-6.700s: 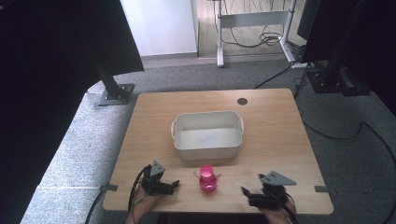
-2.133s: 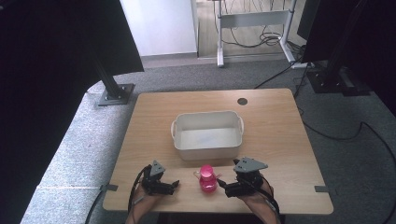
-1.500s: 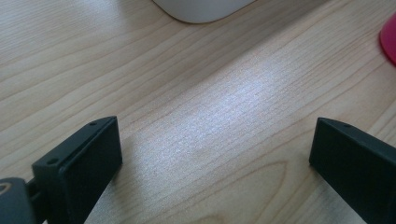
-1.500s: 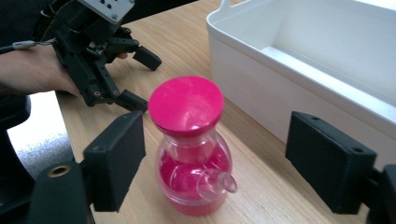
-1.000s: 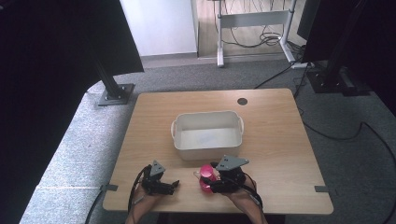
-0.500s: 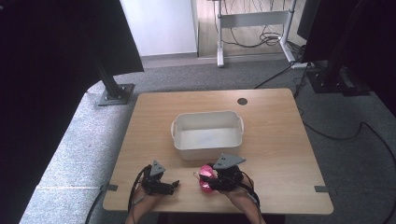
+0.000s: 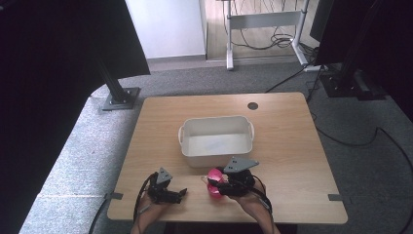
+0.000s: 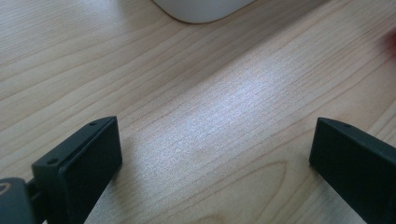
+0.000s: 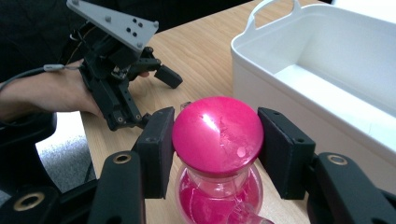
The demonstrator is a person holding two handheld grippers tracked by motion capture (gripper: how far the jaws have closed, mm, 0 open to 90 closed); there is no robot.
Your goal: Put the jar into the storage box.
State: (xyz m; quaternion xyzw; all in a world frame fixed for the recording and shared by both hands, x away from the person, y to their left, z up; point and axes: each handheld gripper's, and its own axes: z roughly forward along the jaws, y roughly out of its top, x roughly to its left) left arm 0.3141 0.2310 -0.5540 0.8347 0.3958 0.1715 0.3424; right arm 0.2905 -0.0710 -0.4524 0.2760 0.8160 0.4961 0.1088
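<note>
Right gripper [image 9: 215, 154]: its two black jaws have just been closing and now press from both sides on the round pink lid [image 9: 217, 133] of the small clear glass jar with pink content [image 9: 212, 200]; in the high view this gripper [image 7: 221, 184] is at the near edge of the counter, with the grey three-cornered plate on top of it.
Jar: it stands upright on the light wooden counter [image 7: 292, 156], near the person's edge, between the two grippers and just in front of the white tub; in the high view it shows as a pink spot [image 7: 213, 181]. If its base touches the wood or is a little lifted, I cannot tell.
Left gripper [image 8: 215, 154]: the jaws are spread wide, with only bare wood between them, holding nothing. In the high view it [image 7: 181, 193] lies low near the front left edge of the counter, apart from the jar, in the person's left hand [image 9: 51, 95].
White rectangular plastic tub with two handles [image 7: 216, 124]: it stands in the middle of the counter, behind the jar; inside I see nothing but its pale bottom.
Round dark hole in the counter [image 7: 252, 106]: it is behind the tub, near the far edge.
Floor: grey carpet [image 7: 83, 146] around the counter.
</note>
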